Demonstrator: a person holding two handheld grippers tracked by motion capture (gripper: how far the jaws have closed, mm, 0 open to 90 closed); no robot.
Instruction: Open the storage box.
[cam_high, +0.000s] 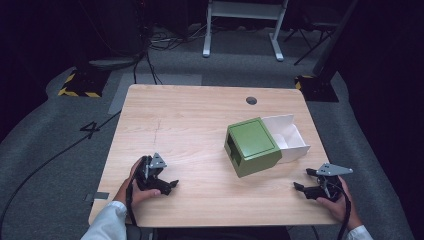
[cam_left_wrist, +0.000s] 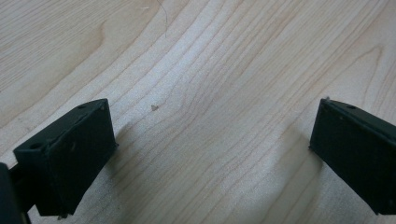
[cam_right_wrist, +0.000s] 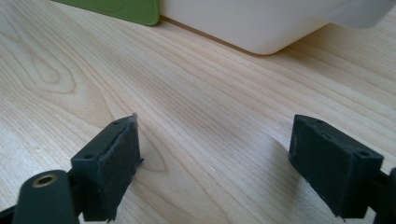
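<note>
A green box sits right of centre on the wooden table. Its white drawer is pulled out toward the far right and looks empty. My left gripper rests low near the front left edge, open, over bare wood. My right gripper is at the front right, just in front of the drawer, also open with nothing between its jaws. The right gripper view shows the green box's corner and the white drawer's wall a short way ahead.
A dark round hole marks the table's far side. Beyond the table, a white frame stands on the grey floor. Yellow-and-black striped bases and cables lie there too. Bare wood spans the table's left half.
</note>
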